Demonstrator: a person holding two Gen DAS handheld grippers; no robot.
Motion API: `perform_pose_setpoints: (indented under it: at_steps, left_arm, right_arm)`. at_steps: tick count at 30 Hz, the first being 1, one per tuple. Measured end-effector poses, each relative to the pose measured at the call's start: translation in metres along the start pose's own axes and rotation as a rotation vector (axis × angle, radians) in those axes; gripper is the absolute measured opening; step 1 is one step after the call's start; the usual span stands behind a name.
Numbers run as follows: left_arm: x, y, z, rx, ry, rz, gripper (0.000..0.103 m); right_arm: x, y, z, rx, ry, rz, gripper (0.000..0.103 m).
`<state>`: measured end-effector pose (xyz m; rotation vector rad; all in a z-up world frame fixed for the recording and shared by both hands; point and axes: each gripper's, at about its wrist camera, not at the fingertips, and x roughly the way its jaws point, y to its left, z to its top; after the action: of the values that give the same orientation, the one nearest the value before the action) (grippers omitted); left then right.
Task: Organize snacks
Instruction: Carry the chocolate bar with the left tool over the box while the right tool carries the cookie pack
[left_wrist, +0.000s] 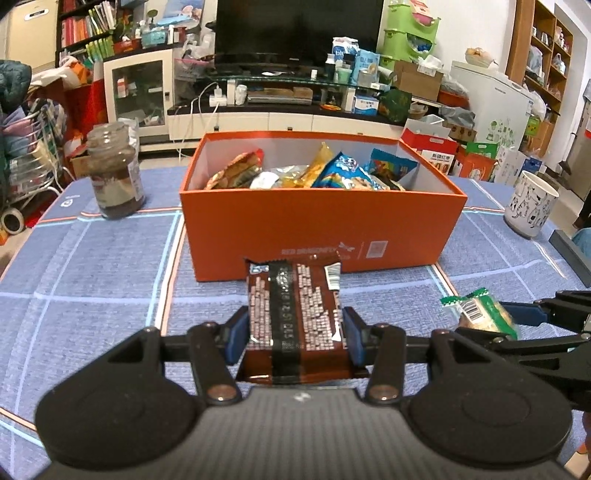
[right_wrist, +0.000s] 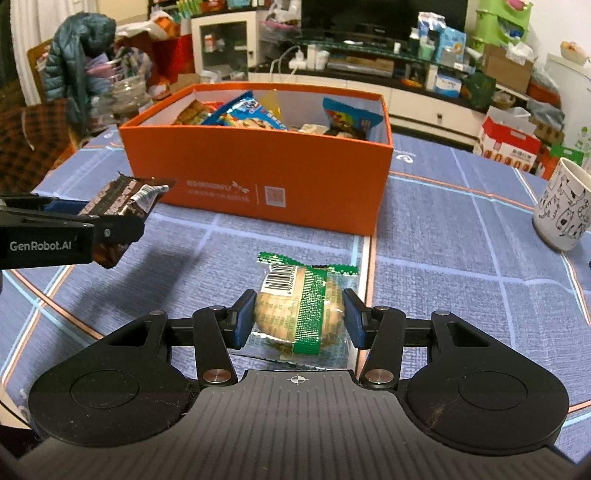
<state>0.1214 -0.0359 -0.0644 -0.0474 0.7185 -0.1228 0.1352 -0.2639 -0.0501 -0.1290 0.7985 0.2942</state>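
Orange box (left_wrist: 321, 225) lies just ahead of your left gripper (left_wrist: 295, 332), pinching the brown snack packet (left_wrist: 295, 314), and right gripper (right_wrist: 299, 317), pinching the green-banded biscuit (right_wrist: 303, 302); slick film could slip short of its near wall.

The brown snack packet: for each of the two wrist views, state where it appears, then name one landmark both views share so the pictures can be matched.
Left wrist view: the brown snack packet sits low in the centre, clamped between the left gripper pads.
Right wrist view: the same packet is at the left edge, seen side-on in the left gripper.
Shared landmark: the orange box of snacks behind it.
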Motion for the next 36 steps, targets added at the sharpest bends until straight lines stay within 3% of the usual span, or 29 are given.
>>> perform_pose_setpoints:
  at_steps: [21,36]
  left_arm:
    - [0.004,0.005,-0.007,-0.003,0.030,0.032,0.048]
    - [0.001,0.002,-0.003,0.000,0.021,0.108,0.048]
  right_arm:
    - [0.016,0.009,0.001,0.000,0.037,-0.008,0.037]
    - [-0.003,0.006,0.006,0.012,-0.018,0.002,0.037]
